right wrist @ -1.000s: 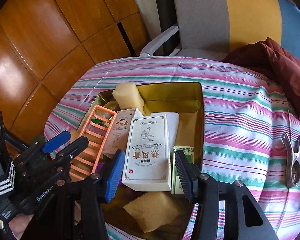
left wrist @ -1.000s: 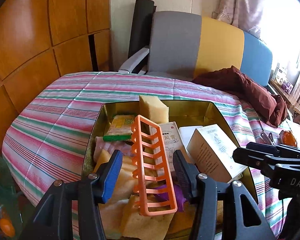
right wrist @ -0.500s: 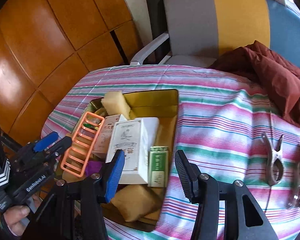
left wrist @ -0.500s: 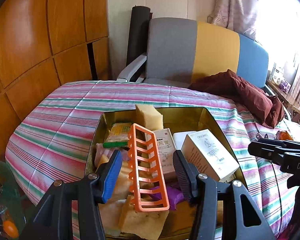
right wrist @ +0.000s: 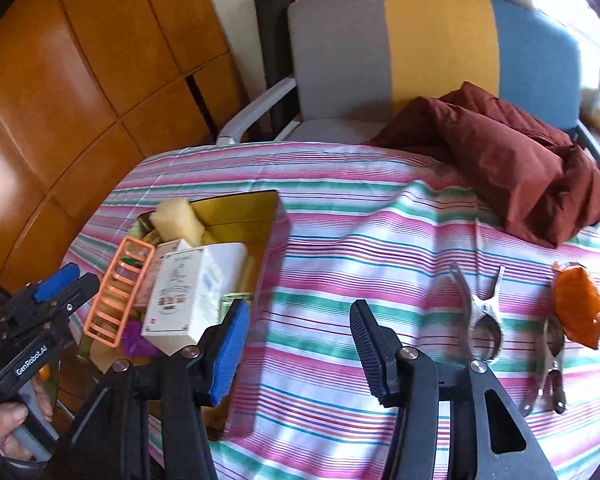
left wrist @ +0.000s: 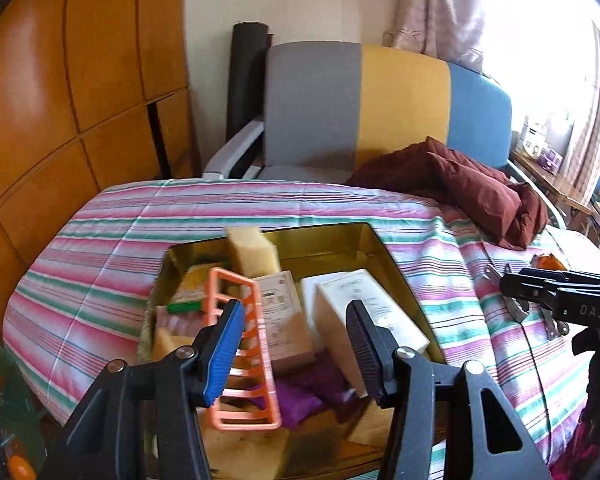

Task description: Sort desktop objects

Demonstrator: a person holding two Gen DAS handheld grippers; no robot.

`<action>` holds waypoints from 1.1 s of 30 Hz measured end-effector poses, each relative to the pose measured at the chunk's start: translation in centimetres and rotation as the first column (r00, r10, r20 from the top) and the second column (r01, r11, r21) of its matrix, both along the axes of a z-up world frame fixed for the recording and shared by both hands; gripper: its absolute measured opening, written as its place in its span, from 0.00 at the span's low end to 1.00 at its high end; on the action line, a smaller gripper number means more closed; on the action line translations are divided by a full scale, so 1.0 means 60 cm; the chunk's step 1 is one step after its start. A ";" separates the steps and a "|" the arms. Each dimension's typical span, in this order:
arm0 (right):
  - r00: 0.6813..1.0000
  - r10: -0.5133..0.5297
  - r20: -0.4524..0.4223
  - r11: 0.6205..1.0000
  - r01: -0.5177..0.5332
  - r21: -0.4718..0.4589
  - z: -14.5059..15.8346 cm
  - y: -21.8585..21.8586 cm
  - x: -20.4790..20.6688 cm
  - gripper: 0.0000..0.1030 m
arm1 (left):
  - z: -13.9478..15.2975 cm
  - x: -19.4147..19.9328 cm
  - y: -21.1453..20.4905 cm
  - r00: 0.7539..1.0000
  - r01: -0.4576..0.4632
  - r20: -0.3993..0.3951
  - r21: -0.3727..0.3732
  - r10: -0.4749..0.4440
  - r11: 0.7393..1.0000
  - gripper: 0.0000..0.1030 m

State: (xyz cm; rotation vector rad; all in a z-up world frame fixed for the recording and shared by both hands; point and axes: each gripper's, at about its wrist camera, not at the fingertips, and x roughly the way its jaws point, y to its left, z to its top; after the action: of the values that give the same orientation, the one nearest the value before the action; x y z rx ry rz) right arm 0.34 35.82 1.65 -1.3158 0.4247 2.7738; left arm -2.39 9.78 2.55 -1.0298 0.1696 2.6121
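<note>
One gold tin, one orange rack, two metal clips, perhaps three boxes

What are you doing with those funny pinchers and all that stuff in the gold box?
A person is tidying up with a pincher tool in each hand. Both are open and hold nothing. The left gripper hangs over the gold tin, which is packed with an orange rack, sponges and a white box. The right gripper points at the striped tablecloth, where metal clips and an orange packet lie outside the tin.
</note>
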 end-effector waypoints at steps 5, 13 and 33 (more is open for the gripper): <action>0.999 -0.047 -0.016 0.998 0.048 0.039 0.002 0.025 0.018 0.53 | 0.005 0.011 0.044 0.999 0.054 -0.003 -0.001 -0.054 0.999 0.52; 0.996 -0.081 -0.032 0.990 0.084 0.109 -0.008 -0.001 0.030 0.65 | 0.005 0.024 0.049 0.999 0.025 0.045 0.034 -0.027 0.999 0.52; 0.996 -0.048 -0.073 0.971 0.064 0.232 -0.015 -0.232 0.022 0.97 | 0.045 0.096 -0.126 0.956 -0.287 -0.066 -0.022 0.285 0.958 0.63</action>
State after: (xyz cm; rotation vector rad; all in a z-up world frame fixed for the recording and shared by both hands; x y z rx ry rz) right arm 1.68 21.92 0.77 -1.1434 0.1280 2.7250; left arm 3.38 2.21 5.23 -1.0533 0.0805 2.9124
